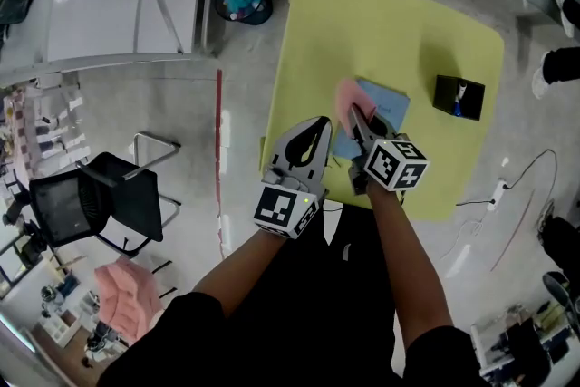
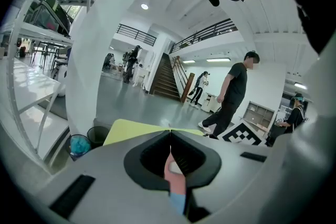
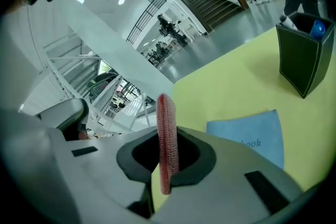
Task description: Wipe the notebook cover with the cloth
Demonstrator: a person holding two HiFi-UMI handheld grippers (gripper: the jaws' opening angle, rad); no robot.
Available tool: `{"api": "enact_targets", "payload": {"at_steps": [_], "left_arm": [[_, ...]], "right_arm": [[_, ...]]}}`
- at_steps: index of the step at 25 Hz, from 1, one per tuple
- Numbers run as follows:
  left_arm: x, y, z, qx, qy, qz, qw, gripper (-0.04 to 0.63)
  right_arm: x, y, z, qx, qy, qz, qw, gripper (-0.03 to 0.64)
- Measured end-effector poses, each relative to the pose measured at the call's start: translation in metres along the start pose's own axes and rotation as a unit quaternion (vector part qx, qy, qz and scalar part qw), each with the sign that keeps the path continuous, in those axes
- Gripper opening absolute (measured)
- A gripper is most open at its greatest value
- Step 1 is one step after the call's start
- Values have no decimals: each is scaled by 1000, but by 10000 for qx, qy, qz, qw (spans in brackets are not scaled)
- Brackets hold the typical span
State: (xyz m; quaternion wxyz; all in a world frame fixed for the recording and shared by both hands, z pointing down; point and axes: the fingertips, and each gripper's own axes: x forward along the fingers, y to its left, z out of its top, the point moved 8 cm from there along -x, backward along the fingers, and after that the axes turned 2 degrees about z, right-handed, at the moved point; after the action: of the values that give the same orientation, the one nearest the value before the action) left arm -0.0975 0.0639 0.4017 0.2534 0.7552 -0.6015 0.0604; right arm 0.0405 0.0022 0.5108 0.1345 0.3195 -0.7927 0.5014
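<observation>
Both jaws of the right gripper (image 3: 168,160) are closed on the cloth (image 3: 166,123). It's pink knit, pinched as a fold that stands edge-on above the tips.

Left gripper (image 2: 170,136): jaws together, tips touching, nothing clamped as far as I can tell. Slivers of pink and blue show through the gap below the tips.

Notebook (image 3: 253,136) lies flat on the yellow table (image 3: 231,71), blue cover up, just beside the right gripper. In the head view the cloth overlaps its left edge.

Handling guess:
- **Cloth:** soft and light, so it will flop and bunch. Holding it by a fold suits it, with the loose part dragged flat over the cover.
- **Notebook:** looks thin and light with a smooth cover, so it will likely slide under the wipe. The left gripper could pin a free corner.

Black pen holder (image 3: 304,55) stands well apart, beyond the notebook.
</observation>
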Motion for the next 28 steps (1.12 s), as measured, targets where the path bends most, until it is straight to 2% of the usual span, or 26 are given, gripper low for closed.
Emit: {"api": "enact_targets", "payload": {"at_steps": [6,16,24,28], "left_arm": [[15,6,-15,4,154,21,9999,15],[22,8,-23,-10,249,-88,9997,15],[26,8,-23,-86,263,-61,9996,15],[30,5,-25,-116,280,-91,9995,15]], "right_arm": [[32,-36,-4,457,384,67,9982,38],[52,-66,-10,564,846,-30,9948,38],[62,-74,-11,468,1068,-327,9926,38],[65,-76,-9,518,1167,-323,9913,38]]}}
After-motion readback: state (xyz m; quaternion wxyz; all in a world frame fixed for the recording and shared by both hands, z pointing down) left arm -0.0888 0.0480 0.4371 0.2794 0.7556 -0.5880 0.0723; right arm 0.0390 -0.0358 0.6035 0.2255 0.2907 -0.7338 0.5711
